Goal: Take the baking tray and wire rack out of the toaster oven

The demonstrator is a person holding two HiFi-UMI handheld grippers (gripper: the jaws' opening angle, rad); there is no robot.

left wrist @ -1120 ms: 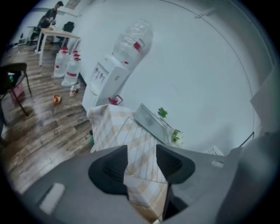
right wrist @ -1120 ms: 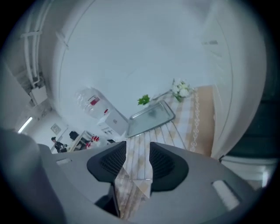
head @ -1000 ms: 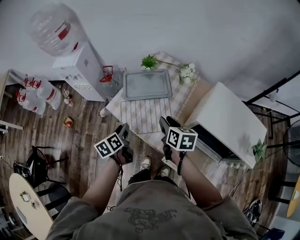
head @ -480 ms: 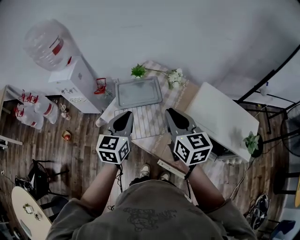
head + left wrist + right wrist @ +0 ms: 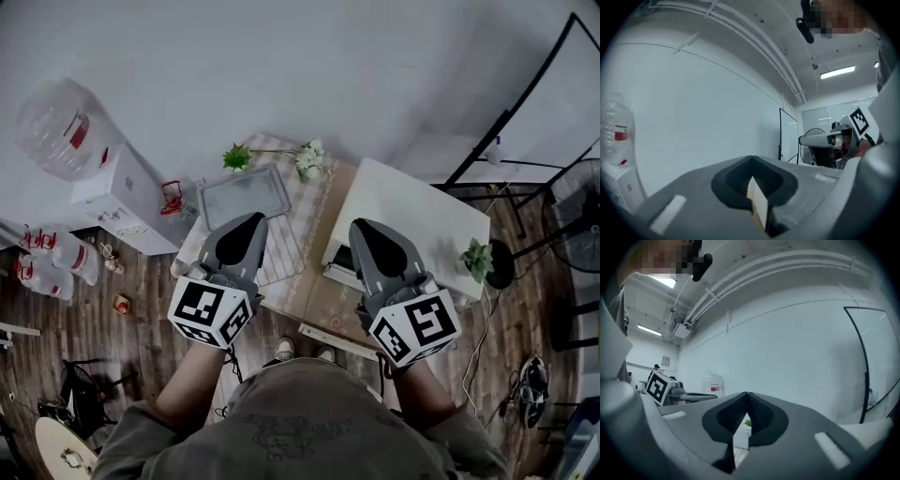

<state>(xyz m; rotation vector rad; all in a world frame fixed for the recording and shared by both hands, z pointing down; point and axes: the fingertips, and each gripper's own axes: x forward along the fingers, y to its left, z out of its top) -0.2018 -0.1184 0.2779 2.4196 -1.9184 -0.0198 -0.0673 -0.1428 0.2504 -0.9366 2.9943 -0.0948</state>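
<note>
The grey baking tray [image 5: 246, 192] lies on the checked cloth of the table [image 5: 319, 202], empty. The wire rack [image 5: 281, 255] lies flat just in front of it, partly hidden by my left gripper. To the right stands the white toaster oven [image 5: 412, 220]. Both grippers are raised high, close to the head camera and well above the table. My left gripper [image 5: 251, 219] [image 5: 751, 158] is shut and empty. My right gripper [image 5: 361, 227] [image 5: 747, 393] has just been closing and is shut, with nothing between its jaws.
A water dispenser [image 5: 122, 192] with its big bottle [image 5: 56, 127] stands at the left, and spare bottles [image 5: 56, 258] are on the floor. Plants [image 5: 236, 156] and flowers [image 5: 307, 159] sit at the table's back. A black frame [image 5: 525, 103] and a fan [image 5: 577, 202] stand at the right.
Both grippers have risen from low by the table's front edge up toward the head camera and have rolled. The right jaws have closed. Tray and rack have not moved on the table.
</note>
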